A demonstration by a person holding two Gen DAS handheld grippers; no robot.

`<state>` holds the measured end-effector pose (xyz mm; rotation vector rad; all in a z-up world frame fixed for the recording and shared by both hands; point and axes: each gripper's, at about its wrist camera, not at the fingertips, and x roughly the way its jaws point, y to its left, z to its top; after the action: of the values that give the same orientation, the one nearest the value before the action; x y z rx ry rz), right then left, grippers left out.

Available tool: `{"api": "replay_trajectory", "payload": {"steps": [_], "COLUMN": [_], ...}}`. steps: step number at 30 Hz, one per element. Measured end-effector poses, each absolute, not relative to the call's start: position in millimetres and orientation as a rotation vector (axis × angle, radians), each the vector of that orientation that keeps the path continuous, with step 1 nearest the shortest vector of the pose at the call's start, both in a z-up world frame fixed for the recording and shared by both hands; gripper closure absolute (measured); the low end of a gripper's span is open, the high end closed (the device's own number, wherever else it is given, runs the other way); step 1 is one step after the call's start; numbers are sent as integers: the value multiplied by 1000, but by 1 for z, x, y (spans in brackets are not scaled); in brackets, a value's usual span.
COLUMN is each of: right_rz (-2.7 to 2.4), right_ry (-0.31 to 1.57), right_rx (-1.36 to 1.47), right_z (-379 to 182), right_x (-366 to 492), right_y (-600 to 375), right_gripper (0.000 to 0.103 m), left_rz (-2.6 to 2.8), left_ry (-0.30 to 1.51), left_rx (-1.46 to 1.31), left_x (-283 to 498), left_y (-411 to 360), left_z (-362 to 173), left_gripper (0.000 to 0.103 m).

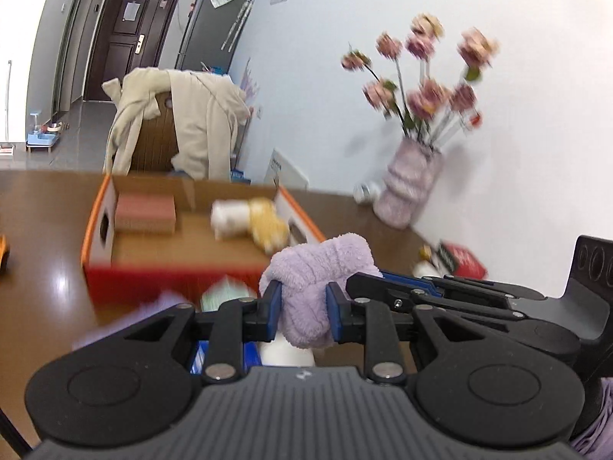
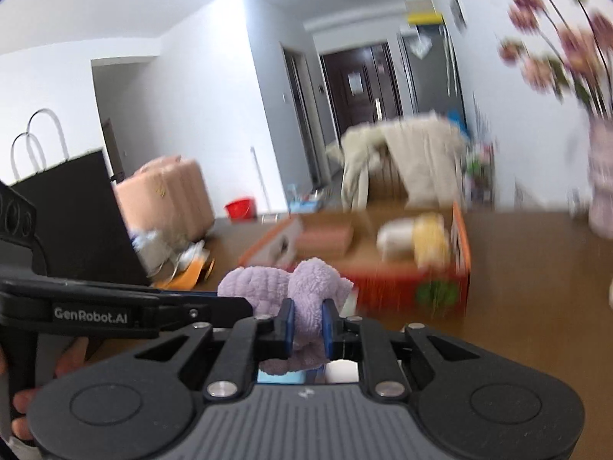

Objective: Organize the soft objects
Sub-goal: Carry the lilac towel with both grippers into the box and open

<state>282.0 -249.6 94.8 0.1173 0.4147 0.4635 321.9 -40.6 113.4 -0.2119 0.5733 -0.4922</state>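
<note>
A fuzzy lilac cloth (image 1: pixel 320 268) is pinched by both grippers and held above the table in front of an orange cardboard box (image 1: pixel 153 280). My left gripper (image 1: pixel 304 308) is shut on one part of it. My right gripper (image 2: pixel 308 324) is shut on the same cloth (image 2: pixel 283 283); its black body shows at the right of the left wrist view. Inside the box (image 2: pixel 461 253) lie a white and yellow plush toy (image 1: pixel 249 220), also in the right wrist view (image 2: pixel 413 239), and a pink block (image 1: pixel 145 214).
A pale pink vase of pink flowers (image 1: pixel 410 188) stands near the wall at the right. A red box (image 1: pixel 461 258) lies beside it. A chair draped with a beige coat (image 1: pixel 184 122) stands behind the brown table (image 1: pixel 49 230). A black bag (image 2: pixel 72 207) stands at the left.
</note>
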Motion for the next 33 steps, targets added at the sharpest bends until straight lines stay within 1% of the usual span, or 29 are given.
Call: {"api": "replay_trajectory", "payload": {"steps": [4, 7, 10, 13, 17, 19, 23, 26, 29, 30, 31, 33], "right_rz": [470, 467, 446, 419, 383, 371, 333, 288, 278, 269, 268, 261], "right_ry": [419, 458, 516, 581, 678, 734, 804, 851, 863, 860, 856, 851], "right_rx": [122, 136, 127, 102, 97, 134, 163, 180, 259, 251, 255, 262], "right_z": [125, 135, 133, 116, 81, 62, 23, 0, -5, -4, -4, 0], "right_x": [356, 418, 481, 539, 608, 634, 661, 665, 671, 671, 671, 669], "right_y": [-243, -234, -217, -200, -183, -181, -181, -189, -201, -201, -202, -204], "right_gripper": [89, 89, 89, 89, 90, 90, 90, 89, 89, 89, 86, 83], "left_rz": [-466, -448, -457, -442, -410, -384, -359, -358, -351, -347, -336, -319], "left_ry": [597, 631, 687, 749, 806, 850, 893, 880, 866, 867, 871, 868], "left_rx": [-236, -262, -297, -346, -364, -387, -347, -309, -263, -269, -271, -268], "left_x": [398, 457, 517, 572, 625, 647, 662, 663, 662, 662, 661, 660], "left_y": [-30, -20, -11, -3, 4, 6, -2, -9, -17, -16, -15, -13], "left_z": [129, 124, 107, 85, 53, 33, 7, 4, 5, 6, 7, 13], "left_gripper": [78, 78, 78, 78, 79, 79, 79, 76, 73, 70, 60, 53]}}
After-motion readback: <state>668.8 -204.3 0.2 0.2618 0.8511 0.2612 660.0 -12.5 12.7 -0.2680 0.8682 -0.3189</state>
